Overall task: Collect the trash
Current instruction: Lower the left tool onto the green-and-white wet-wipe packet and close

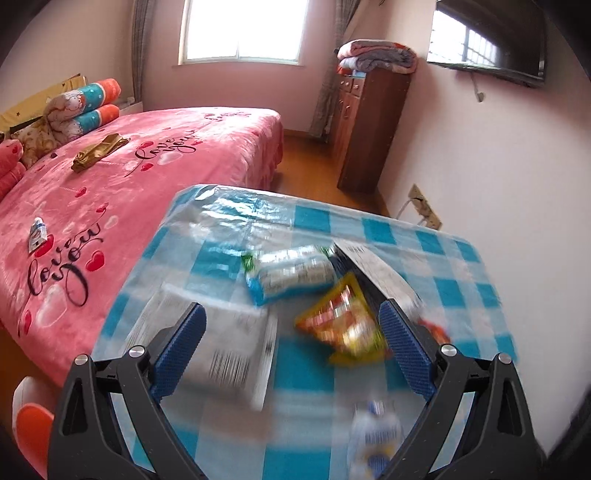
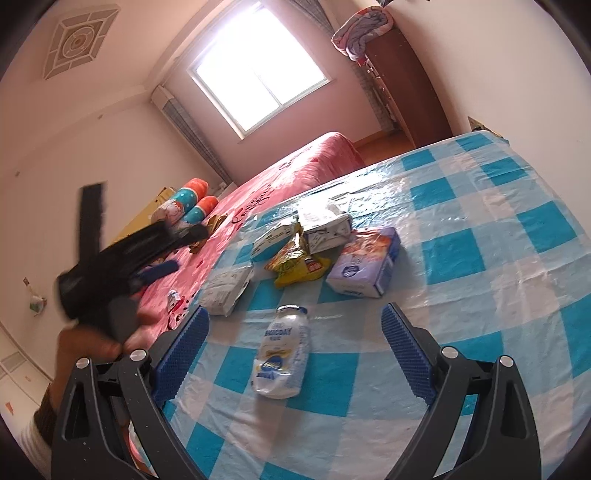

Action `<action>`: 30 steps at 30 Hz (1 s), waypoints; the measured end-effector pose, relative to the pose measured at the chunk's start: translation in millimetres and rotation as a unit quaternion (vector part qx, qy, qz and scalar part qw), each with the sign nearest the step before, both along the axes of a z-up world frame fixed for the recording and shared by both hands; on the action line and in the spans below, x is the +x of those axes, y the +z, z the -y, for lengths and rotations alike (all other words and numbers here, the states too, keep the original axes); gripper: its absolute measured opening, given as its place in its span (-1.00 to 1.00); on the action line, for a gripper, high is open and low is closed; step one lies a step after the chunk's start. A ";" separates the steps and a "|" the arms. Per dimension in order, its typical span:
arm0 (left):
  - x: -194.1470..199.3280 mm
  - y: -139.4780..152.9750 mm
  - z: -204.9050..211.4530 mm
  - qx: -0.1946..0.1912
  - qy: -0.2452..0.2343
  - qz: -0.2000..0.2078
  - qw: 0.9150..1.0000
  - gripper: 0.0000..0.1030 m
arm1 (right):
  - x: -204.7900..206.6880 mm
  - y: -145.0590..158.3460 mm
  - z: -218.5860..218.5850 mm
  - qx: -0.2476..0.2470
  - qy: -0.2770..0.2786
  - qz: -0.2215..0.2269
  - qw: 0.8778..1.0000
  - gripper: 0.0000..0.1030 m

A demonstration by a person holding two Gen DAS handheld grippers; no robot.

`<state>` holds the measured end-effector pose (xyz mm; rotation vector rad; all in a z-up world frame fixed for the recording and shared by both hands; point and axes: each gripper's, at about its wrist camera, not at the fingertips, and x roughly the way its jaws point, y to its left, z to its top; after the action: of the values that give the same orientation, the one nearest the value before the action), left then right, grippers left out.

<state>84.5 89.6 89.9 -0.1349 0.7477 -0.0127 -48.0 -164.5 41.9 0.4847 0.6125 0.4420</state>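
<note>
Both tongs (image 1: 291,314) (image 2: 294,317) wide open, empty.

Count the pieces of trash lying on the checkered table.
6: plastic bottle nearest; white packet at the left edge; yellow snack bag in the middle; purple box right; green-white packet and tissue box behind. More may be hidden.

Lighting: daylight from one window (image 1: 243,29), blown out to white in both views; room evenly bright, walls tinted pink; shadows soft and faint. Glare: white sheen on the plastic tablecloth (image 2: 424,192) nearest the window. Blur: left wrist view smeared across the wrappers (image 1: 343,325) and bottle (image 1: 375,432), background sharp; right wrist view sharp on the table, the left gripper (image 2: 110,258) streaked. Distortion: strong fisheye bending, black corners.
</note>
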 end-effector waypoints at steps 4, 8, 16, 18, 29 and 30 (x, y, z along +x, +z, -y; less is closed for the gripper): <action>51.7 -15.5 -1.5 -0.013 0.031 -0.022 0.999 0.85 | 1.9 -1.8 7.0 0.006 -0.002 -0.003 1.000 0.81; 91.5 -31.0 -8.0 -0.033 0.064 -0.049 0.996 0.85 | 4.6 -3.6 11.8 0.014 -0.002 -0.008 1.000 0.81; 132.1 -54.0 -17.1 -0.033 0.123 -0.094 0.987 0.48 | 8.7 -9.5 18.4 0.022 -0.003 -0.018 1.000 0.81; 137.4 -56.4 -15.1 -0.028 0.122 -0.099 0.987 0.44 | 8.4 -9.5 19.6 0.021 -0.004 -0.017 1.000 0.81; 127.6 -71.4 17.6 0.014 0.063 -0.131 0.989 0.01 | 7.7 -7.0 27.2 0.014 -0.018 -0.013 1.000 0.81; 120.7 -71.3 25.2 0.015 0.046 -0.133 0.990 0.01 | 7.8 -6.4 28.6 0.014 -0.021 -0.013 1.000 0.81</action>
<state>205.2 64.4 18.6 -0.1434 1.0068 0.1072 -40.2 -193.1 35.4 0.5299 0.6201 0.4060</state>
